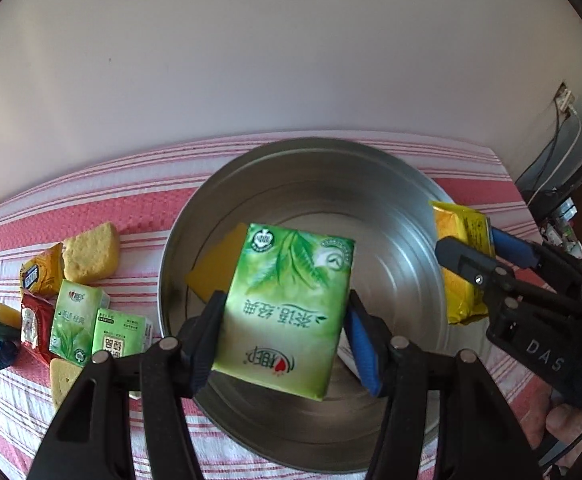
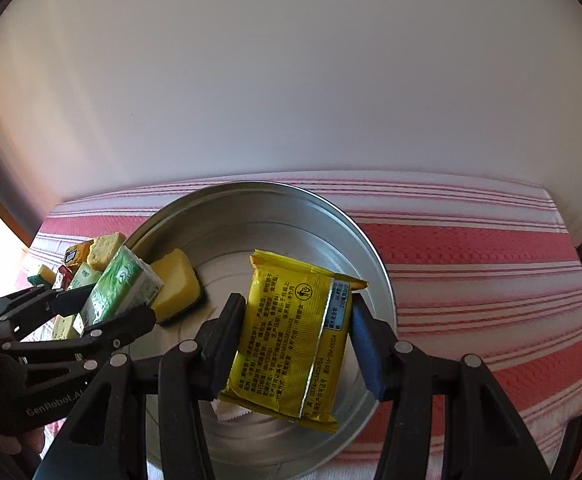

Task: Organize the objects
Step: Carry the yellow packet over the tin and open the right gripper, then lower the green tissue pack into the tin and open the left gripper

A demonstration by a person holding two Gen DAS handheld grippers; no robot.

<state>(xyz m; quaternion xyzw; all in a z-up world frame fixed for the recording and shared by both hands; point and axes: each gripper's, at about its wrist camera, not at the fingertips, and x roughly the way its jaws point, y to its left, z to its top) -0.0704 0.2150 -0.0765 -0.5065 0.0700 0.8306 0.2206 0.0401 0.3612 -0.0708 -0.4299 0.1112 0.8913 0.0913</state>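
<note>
While clamped in the left tool [image 1: 285, 336], green tissue pack [image 1: 287, 308] lengthwise toward the wall.

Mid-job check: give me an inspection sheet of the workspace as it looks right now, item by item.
Surface: red and white striped cloth covering the table.
Job's things: round metal basin holds a yellow sponge; green tissue pack and yellow snack packet are held above it.
Clutter: pile left of the basin with sponges, more green tissue packs, a red packet and an orange packet.
Grippers: left gripper shut on the green tissue pack; right gripper shut on the yellow snack packet.
Cables: wires hang from a wall socket at far right.
Surroundings: plain pale wall behind the table.
</note>
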